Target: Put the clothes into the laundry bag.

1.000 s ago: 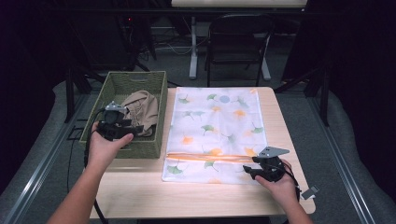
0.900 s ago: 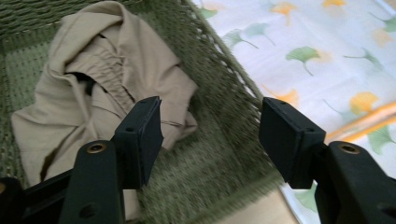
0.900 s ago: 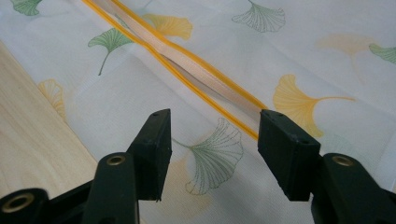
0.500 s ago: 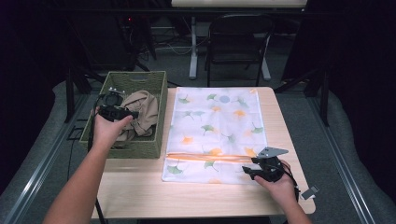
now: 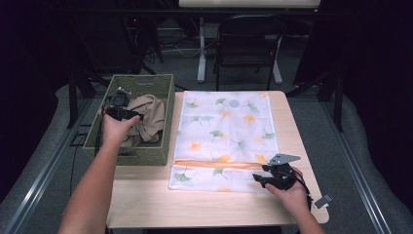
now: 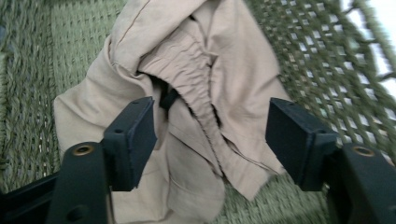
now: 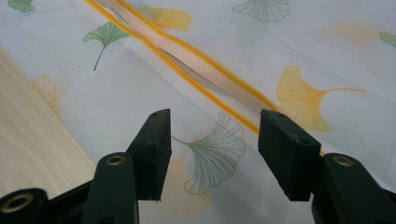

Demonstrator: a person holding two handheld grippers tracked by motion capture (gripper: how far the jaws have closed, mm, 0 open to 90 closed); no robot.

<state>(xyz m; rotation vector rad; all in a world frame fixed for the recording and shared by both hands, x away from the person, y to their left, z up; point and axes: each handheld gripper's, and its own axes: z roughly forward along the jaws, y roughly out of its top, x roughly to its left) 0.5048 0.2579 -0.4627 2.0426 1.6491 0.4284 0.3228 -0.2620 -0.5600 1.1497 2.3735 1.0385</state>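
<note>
Wooden table (image 5: 146,204) in a dark room, left gripper (image 6: 210,135) spread over beige garment (image 6: 205,93) in green basket (image 5: 165,146) at left edge, right gripper (image 7: 212,156) spread above leaf-print bag (image 7: 196,93) near front edge.

Dark studio (black curtains (image 5: 375,73), cables (image 5: 182,48))

The left forearm (image 5: 92,190) is stretched forward from six o'clock towards eleven o'clock, and the left gripper (image 5: 122,111) is held out at its end, pointed towards three o'clock. In the left gripper view its jaws are seen spread wide, with nothing pinched between them. The right hand (image 5: 287,192) is kept low at five o'clock, wrist bent inward, and the right gripper (image 5: 270,176) is aimed towards nine o'clock. Its jaws too are parted, nothing clamped, with the grey plate carried on top.
</note>
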